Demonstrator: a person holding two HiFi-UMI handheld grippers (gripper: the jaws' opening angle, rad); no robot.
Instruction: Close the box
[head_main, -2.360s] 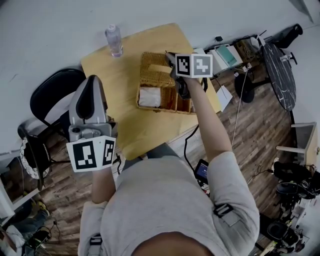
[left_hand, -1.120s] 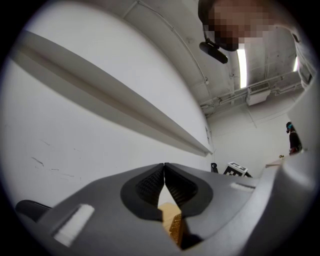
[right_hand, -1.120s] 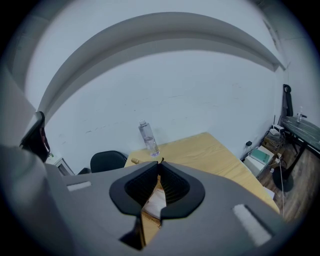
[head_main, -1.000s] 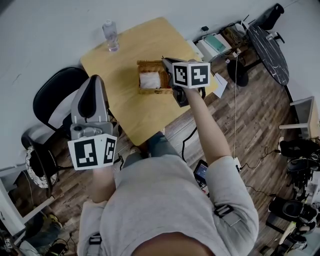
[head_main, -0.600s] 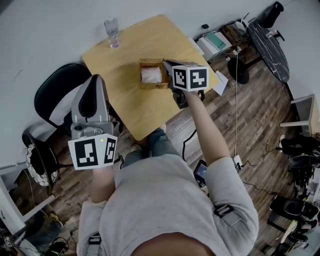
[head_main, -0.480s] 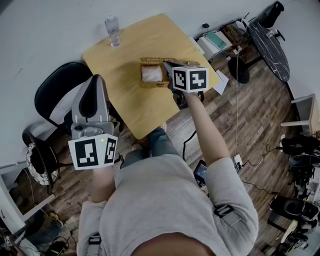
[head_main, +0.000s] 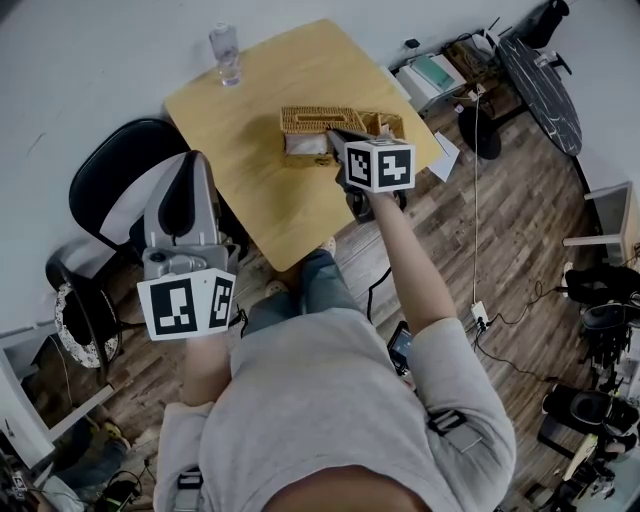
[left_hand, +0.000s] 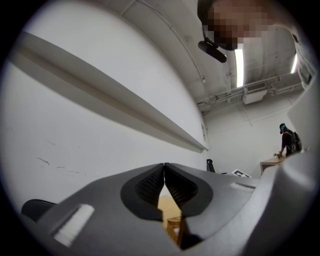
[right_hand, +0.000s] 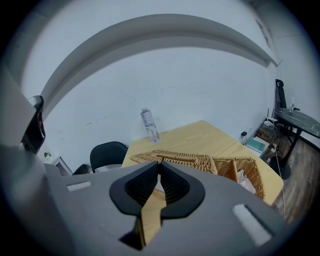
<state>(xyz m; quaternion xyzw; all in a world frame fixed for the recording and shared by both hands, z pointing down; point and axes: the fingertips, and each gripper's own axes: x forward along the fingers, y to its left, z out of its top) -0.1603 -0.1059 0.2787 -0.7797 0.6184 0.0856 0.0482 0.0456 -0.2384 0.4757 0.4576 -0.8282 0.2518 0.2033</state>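
Observation:
A wicker box (head_main: 335, 128) stands on the yellow wooden table (head_main: 260, 90). Its woven lid (right_hand: 190, 161) lies tilted over the left part, while the right compartments (right_hand: 252, 175) stand uncovered with white contents showing. My right gripper (head_main: 337, 138) hovers at the box's near edge, jaws shut with nothing between them; the lid sits just behind the tips (right_hand: 160, 172). My left gripper (head_main: 189, 170) is held off the table's left side over a chair, also shut and empty (left_hand: 164, 169). A corner of the wicker box (left_hand: 174, 226) peeks below the left jaws.
A clear water bottle (head_main: 226, 52) stands at the table's far left corner, also seen as the bottle (right_hand: 149, 125) against the white wall. A black chair (head_main: 120, 175) sits left of the table. Boxes and cables (head_main: 440, 75) clutter the floor at right. A person (left_hand: 287, 140) stands far off.
The wicker lid has swung down over the box's left part, hiding most of the white contents. My right gripper has drawn slightly toward me. The left gripper has stayed put.

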